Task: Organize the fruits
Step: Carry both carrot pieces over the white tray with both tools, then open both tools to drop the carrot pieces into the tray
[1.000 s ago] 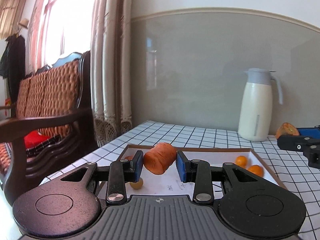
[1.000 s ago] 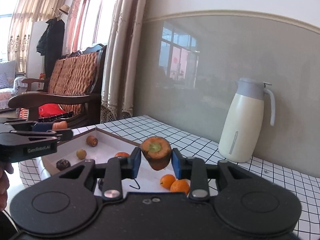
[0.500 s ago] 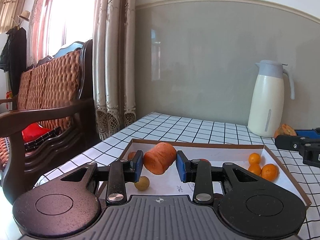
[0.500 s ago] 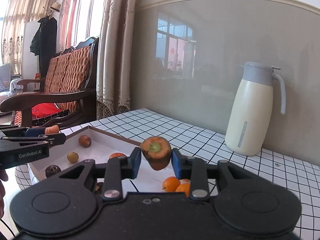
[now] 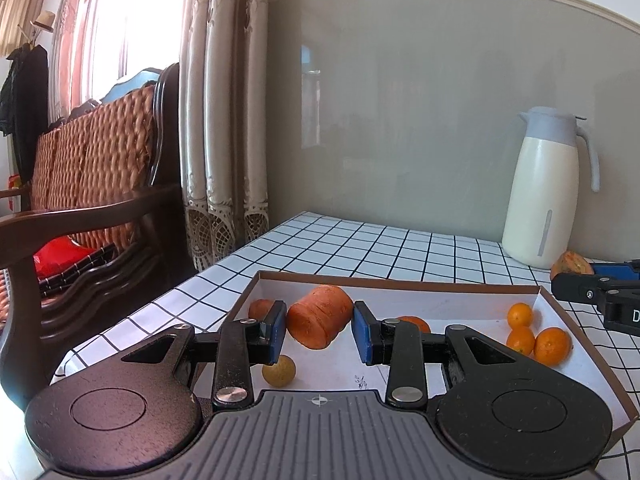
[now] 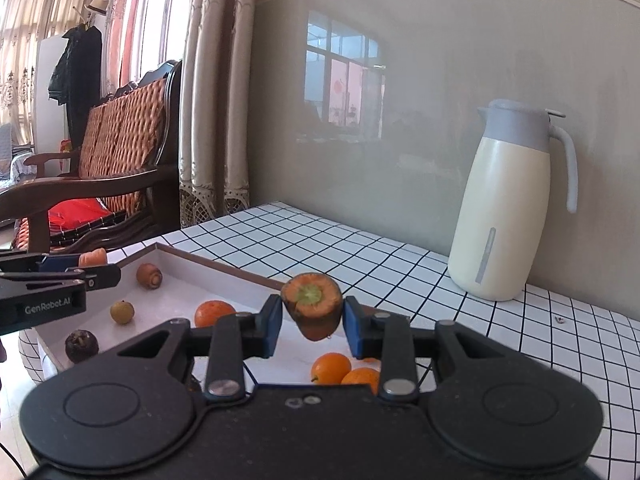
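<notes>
Two carrot pieces hang above a shallow white tray (image 5: pixel 400 284) on a checked counter (image 5: pixel 360 248), each pinched in a hand-held gripper. The left gripper (image 5: pixel 319 330) is closed on a stubby carrot chunk (image 5: pixel 320 322) lying crosswise between its blue pads, though the right pad appears barely to meet the skin. The right gripper (image 6: pixel 312 322) clamps a second carrot stub (image 6: pixel 313 306) by its sides, cut face up with the pale green core showing.

Both pieces look dense, stiff and light for their bulk, unlikely to bruise under a firm squeeze. Their skin is smooth and the bodies taper, so a grip near the thin end could let them slide out; the broad middle, across the round flanks, looks the safest hold.

In the tray lie three small oranges (image 5: pixel 536 340) clustered at the right, another orange (image 6: pixel 214 312) near the centre, a small yellow-green fruit (image 6: pixel 122 312), a dark round fruit (image 6: pixel 81 345) and a further carrot end (image 6: pixel 149 276). The little round fruits would likely roll if nudged. A cream jug (image 6: pixel 506 204) stands by the wall, well apart from the tray.
</notes>
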`<state>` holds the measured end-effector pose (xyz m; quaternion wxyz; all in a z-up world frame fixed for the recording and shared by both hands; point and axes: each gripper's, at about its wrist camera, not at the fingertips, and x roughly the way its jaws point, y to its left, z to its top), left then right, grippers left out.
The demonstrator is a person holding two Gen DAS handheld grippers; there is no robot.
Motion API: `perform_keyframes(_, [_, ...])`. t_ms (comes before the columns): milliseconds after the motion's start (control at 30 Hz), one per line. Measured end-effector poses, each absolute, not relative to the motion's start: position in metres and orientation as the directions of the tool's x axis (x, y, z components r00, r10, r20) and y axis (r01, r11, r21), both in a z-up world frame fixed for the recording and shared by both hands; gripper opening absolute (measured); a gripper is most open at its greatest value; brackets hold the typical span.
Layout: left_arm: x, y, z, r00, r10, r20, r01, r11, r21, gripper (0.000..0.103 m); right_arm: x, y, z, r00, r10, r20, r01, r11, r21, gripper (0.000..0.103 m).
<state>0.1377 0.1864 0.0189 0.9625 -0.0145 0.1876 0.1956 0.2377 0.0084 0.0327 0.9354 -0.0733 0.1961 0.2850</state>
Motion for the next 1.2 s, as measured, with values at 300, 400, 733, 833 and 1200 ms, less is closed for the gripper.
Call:
perform_keyframes(300, [0.15, 0.189, 0.015, 0.845, 0.372, -0.385, -0.385, 0.922, 0.048, 0.036, 0.254, 0.013, 0.027, 0.748, 0.497, -0.439, -0.561, 0.828, -0.019, 0.024])
perform_keyframes(400, [0.154, 0.19, 0.013, 0.842, 0.37, -0.393, -0.381, 0.923, 0.052, 0.036, 0.261, 0.013, 0.026, 0.744, 0.498, -0.446, -0.561, 0.828, -0.011, 0.024])
perform_keyframes(733, [0.169, 0.194, 0.01, 0.835, 0.371, -0.406, -0.384, 0.922, 0.053, 0.036, 0.279, 0.022, 0.018, 0.706, 0.509, -0.492, -0.586, 0.81, -0.003, 0.026])
perform_keyframes(833, [0.165, 0.192, 0.009, 0.83, 0.416, -0.37, -0.422, 0.904, 0.071, 0.097, 0.281, 0.018, 0.017, 0.766, 0.457, -0.452, -0.529, 0.848, -0.038, 0.068])
perform_keyframes(1200, [0.155, 0.201, 0.013, 0.831, 0.445, -0.335, -0.456, 0.889, 0.048, 0.103, 0.283, 0.011, 0.019, 0.779, 0.463, -0.422, -0.506, 0.863, 0.012, 0.093])
